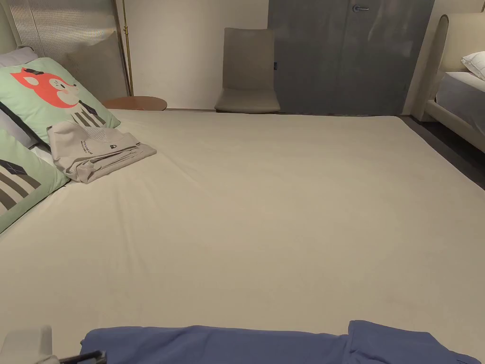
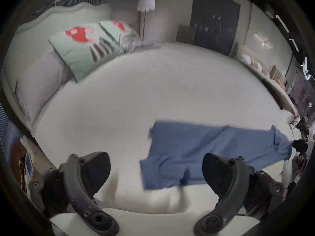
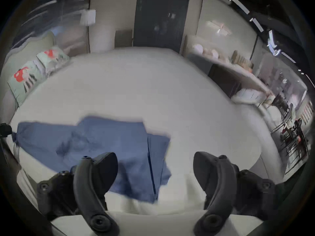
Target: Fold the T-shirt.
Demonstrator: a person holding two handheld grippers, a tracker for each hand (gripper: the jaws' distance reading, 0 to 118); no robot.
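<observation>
Along the near bed (image 1: 265,213) edge lies the blue T-shirt (image 2: 196,151), seemingly flat; both tools, left tool (image 2: 156,173) and right tool (image 3: 155,170), gape empty.

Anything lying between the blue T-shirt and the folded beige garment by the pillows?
Nothing: in the head view, bare bed sheet runs from the blue T-shirt to the folded beige garment.

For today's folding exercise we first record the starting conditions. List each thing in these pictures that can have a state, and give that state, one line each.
blue T-shirt: spread out on the bed, not yet folded
beige garment: folded, lying by the pillows
left gripper: jaws open, holding nothing
right gripper: jaws open, holding nothing
dark door: closed
fox pillow: propped at the bed's head
</observation>
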